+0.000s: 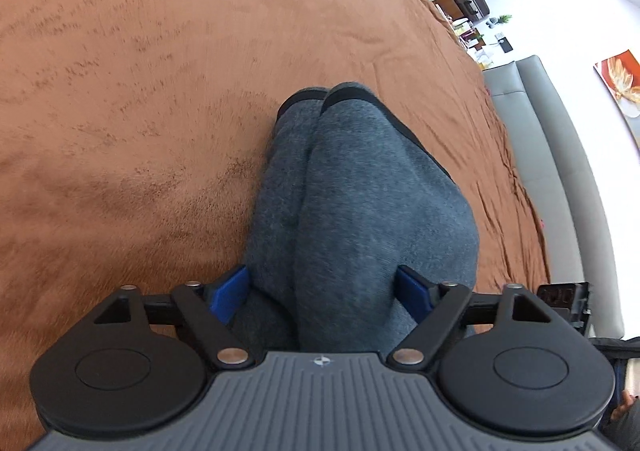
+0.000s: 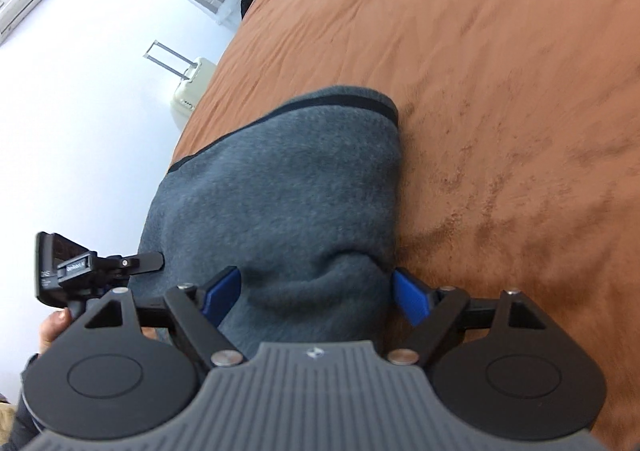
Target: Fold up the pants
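Observation:
The grey fleece pants (image 1: 360, 179) lie folded lengthwise on the brown bed cover (image 1: 120, 91), their dark-edged cuffs (image 1: 320, 95) at the far end. My left gripper (image 1: 324, 283) stands open over the near end, with the bunched cloth between its blue pads (image 1: 234, 291). In the right wrist view the pants (image 2: 280, 179) show a dark-trimmed far edge (image 2: 340, 103). My right gripper (image 2: 316, 287) is also open and straddles a raised fold of the cloth; its right pad (image 2: 410, 297) stands just clear of the fabric.
The brown cover (image 2: 500, 91) stretches wide around the pants. A grey padded headboard or sofa (image 1: 560, 179) runs along the bed's right side. A cream suitcase (image 2: 192, 87) stands on the floor past the bed edge. Part of the other gripper (image 2: 60, 271) and a hand (image 2: 52, 327) show at left.

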